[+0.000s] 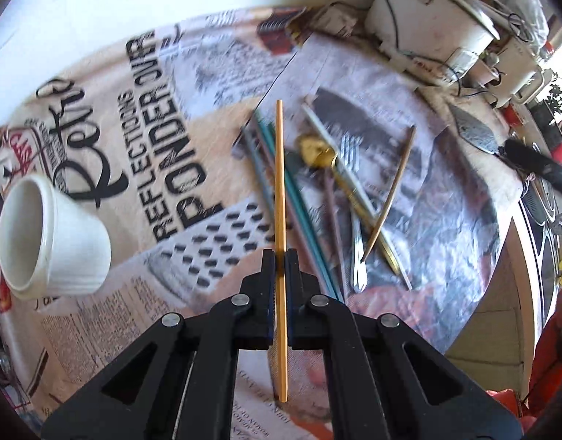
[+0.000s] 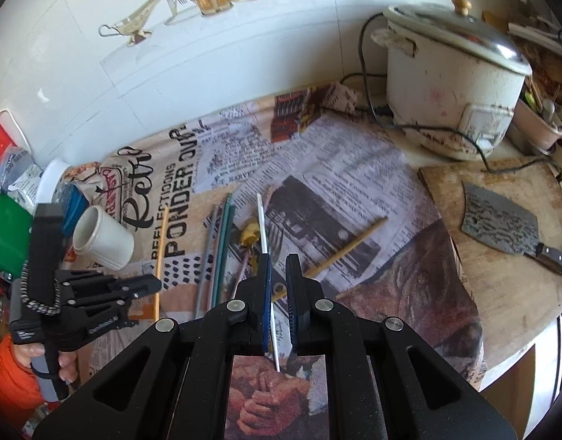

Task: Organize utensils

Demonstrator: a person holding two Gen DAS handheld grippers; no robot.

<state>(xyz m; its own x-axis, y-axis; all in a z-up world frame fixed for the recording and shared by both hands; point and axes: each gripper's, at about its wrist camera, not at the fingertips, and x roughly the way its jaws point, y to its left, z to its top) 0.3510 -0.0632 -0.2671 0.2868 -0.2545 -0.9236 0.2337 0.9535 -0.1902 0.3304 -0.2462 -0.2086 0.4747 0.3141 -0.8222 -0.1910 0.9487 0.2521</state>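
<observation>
A chopstick in each gripper above the newspaper-covered counter, white cup waiting at the left.

The white cup [image 1: 50,234] stands on the newspaper [image 1: 141,154] with nothing showing inside it; the rice cooker [image 2: 453,84] at the back has its lid on (contents hidden). The left gripper [image 1: 280,256] points steeply down, its fingers clamped together on a yellow chopstick [image 1: 280,183] that runs straight out ahead. In the right wrist view a hand [image 2: 57,363] with an orange sleeve carries it just beside the cup. The right gripper [image 2: 277,260] also tilts down; a white chopstick [image 2: 263,227] lies against its left finger, with a gap to the other. The remaining utensils [image 1: 339,190] lie loose on the paper, and a cleaver [image 2: 501,220] rests on the cutting board [image 2: 508,286].
</observation>
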